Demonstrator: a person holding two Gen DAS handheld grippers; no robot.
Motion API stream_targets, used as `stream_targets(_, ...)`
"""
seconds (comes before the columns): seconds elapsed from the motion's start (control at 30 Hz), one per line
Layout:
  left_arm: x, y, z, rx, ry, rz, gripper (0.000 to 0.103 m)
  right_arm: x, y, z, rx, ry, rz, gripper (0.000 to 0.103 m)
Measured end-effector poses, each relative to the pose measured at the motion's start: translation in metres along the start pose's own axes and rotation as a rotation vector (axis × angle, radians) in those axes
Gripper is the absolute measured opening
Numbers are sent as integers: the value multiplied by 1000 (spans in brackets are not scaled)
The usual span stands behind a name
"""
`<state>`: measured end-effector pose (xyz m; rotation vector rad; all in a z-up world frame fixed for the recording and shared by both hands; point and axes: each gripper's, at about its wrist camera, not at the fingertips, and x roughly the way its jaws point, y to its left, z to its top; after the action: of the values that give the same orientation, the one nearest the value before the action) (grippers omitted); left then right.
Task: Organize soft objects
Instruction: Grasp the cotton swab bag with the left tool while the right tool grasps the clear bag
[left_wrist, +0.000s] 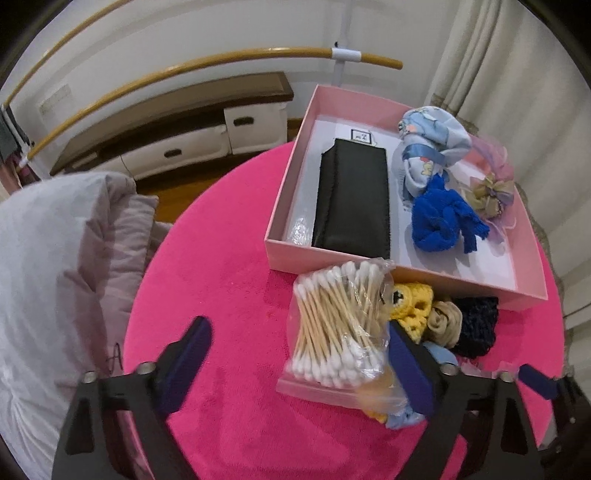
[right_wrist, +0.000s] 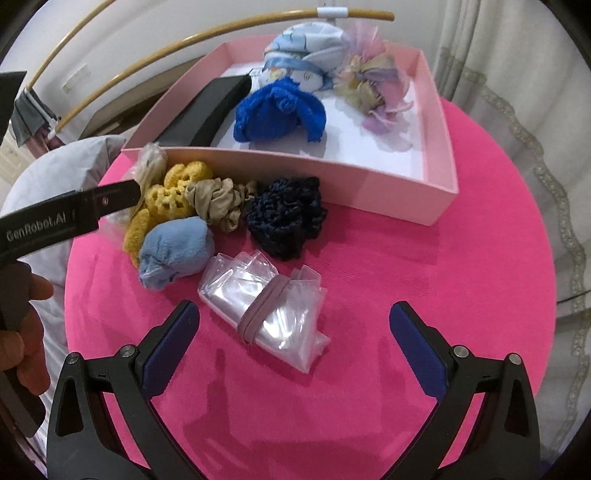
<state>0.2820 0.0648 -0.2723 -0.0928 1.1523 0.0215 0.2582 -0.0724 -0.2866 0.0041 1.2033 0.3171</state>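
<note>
Inside pink box (right_wrist: 436, 184): black pouch (left_wrist: 352, 199), blue knit (right_wrist: 280, 110), printed cloth (right_wrist: 306, 62), pastel bow (right_wrist: 376, 85). Scrunchies (right_wrist: 221, 199) w/ swab bag (left_wrist: 340, 325) beside it on tabletop (right_wrist: 406, 277). Both tongs, left (left_wrist: 299, 369) & right (right_wrist: 295, 350), wide, holding nothing.

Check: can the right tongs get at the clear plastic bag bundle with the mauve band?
Probably yes: the right tongs are open, and the banded clear plastic bag bundle lies just ahead on the pink tablecloth, nothing between.

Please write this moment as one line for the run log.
left gripper: open, above cotton swab bag | right gripper: open, above rolled plastic bags | pink box: holds blue sock
</note>
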Motion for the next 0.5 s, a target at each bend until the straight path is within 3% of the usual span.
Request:
stream_targets(0.2, 11, 13, 4, -49, 14, -12, 70, 10, 3, 0, -9, 13, 4, 98)
stream_targets(0.33, 24, 16, 8, -65, 39, -7, 66, 16, 7, 0, -16, 27, 24, 83)
stream_targets(0.4, 33, 17, 9, -69, 60, -10, 55, 17, 10, 0, -25, 25, 20, 82)
stream_targets(0.5, 40, 17, 8, -73, 62, -7, 48, 15, 15, 1, -36, 20, 41, 63)
